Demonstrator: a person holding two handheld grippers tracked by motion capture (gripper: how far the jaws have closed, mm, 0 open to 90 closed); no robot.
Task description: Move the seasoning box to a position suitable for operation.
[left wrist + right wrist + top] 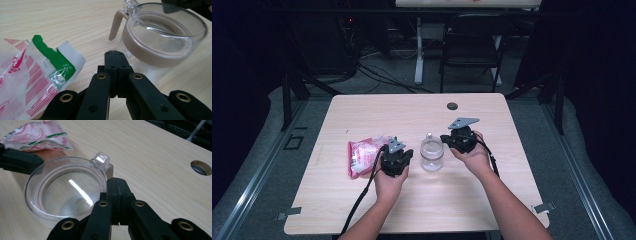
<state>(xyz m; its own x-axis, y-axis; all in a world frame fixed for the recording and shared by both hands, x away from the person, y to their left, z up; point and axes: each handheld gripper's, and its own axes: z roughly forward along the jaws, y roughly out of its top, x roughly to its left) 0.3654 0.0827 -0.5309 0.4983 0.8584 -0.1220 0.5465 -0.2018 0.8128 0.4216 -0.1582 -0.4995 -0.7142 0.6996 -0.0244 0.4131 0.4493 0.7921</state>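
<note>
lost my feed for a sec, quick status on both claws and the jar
Left claw shut, empty, between pink packet and clear jar. Right claw shut, empty, at the jar's rim. Jar upright on table, lid on. Nothing in the way.

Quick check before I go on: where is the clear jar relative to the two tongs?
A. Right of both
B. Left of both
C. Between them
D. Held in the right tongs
C: in the high view the clear jar stands on the table between the left tongs and the right tongs, gripped by neither.

packet (363, 156) — left of jar (431, 153)
</note>
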